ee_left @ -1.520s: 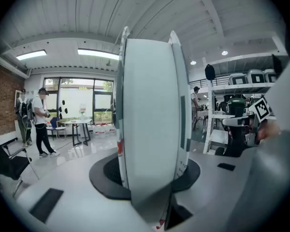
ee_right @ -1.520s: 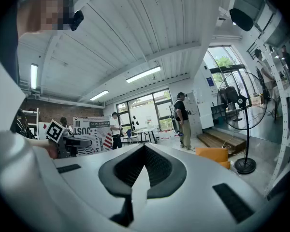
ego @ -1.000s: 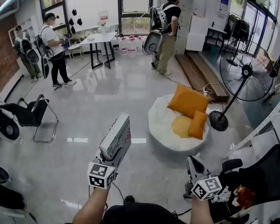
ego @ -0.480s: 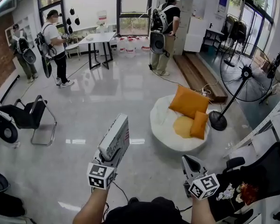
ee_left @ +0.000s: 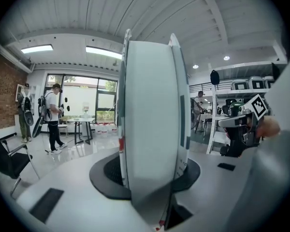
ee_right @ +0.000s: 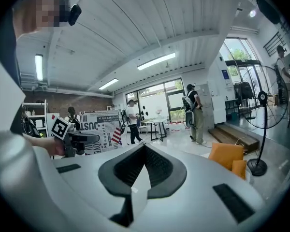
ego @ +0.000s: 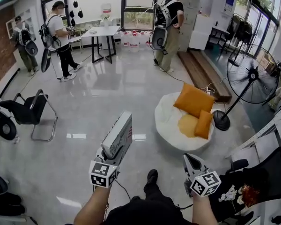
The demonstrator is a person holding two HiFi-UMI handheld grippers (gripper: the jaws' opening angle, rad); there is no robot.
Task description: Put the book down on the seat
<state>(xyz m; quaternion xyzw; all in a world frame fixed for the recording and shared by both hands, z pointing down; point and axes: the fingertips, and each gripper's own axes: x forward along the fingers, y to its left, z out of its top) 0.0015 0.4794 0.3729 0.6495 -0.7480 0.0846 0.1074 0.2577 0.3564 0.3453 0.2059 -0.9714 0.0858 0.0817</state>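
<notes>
**Book on edge in the left claw, seat ahead and to its right**

The left gripper is pinching the book near its bottom end. In the left gripper view both pads press on the covers, with the pale page block filling the gap between them. The book stands on edge. Its long axis runs straight out from the jaws, forward and slightly upward, away from the person. The right gripper is pressed together on nothing, and its own view shows the dark pads meeting at their tips.

I take the seat to be the round white floor seat with the orange cushions (a black chair also stands well off to the left of the left claw, so this is a judgement). From the left claw that seat lies ahead and to the right, well apart and lower than the book. It is nearer the empty right claw, almost straight ahead of it, and an orange cushion shows low and to the right of those jaws.

The coming move therefore depends on the loaded left claw travelling forward and across to the right. The book will probably have to tip from its edge onto a cover before release. The bare white part nearest the claws looks the easiest place to land it, since the cushions crowd the far side.
</notes>
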